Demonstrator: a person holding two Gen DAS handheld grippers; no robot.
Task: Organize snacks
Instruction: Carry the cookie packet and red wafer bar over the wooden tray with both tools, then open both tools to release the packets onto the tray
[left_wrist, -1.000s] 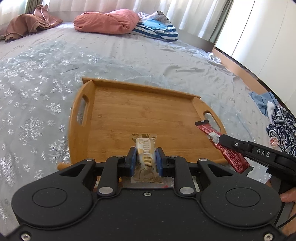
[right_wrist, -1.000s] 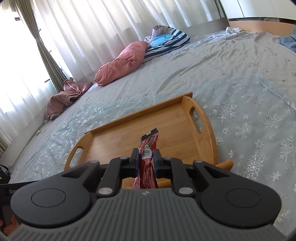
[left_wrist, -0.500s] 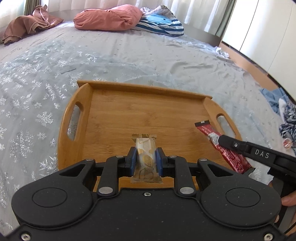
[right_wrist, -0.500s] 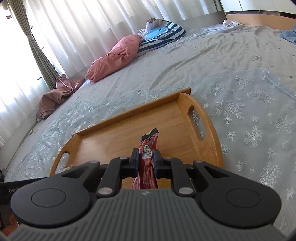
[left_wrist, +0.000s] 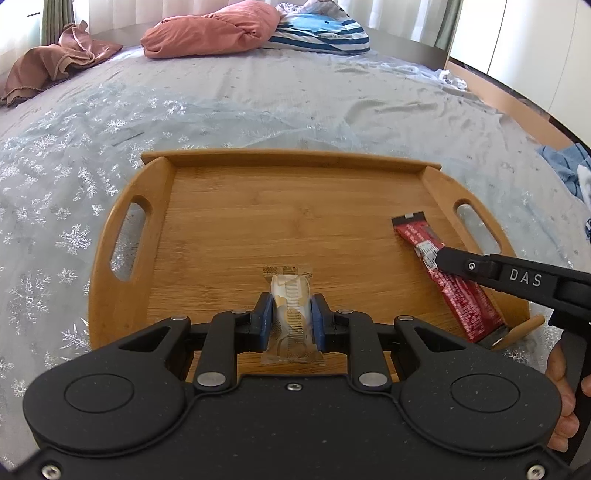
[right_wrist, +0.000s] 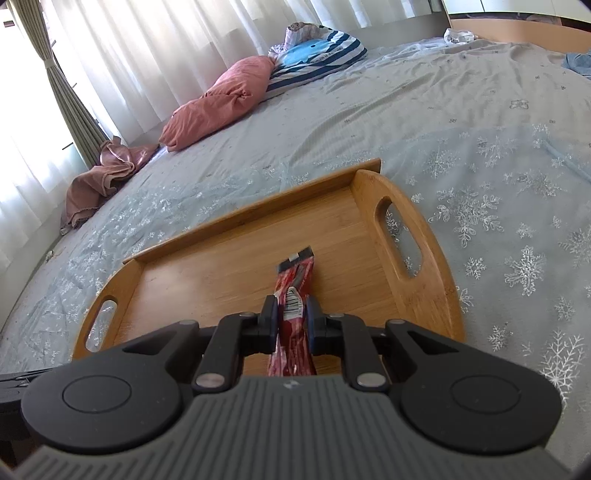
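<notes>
Both grippers are moving farther in over the wooden tray (left_wrist: 229, 206). The left gripper (left_wrist: 291, 317) is squeezing a clear cookie packet (left_wrist: 290, 314) above the tray's near middle. The right gripper (right_wrist: 291, 317) is pinching a red snack stick (right_wrist: 293, 295) by the tray's right handle.

"DAS" stands on the right gripper (left_wrist: 448, 263) arm

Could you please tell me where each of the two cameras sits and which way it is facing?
Left wrist: on the left gripper, looking along its fingers at the gold-patterned snack above the wooden tray; the person's right hand shows.
Right wrist: on the right gripper, looking along the red snack bar toward the curtains.
Shared: tray, red bar, pink pillow.
</notes>
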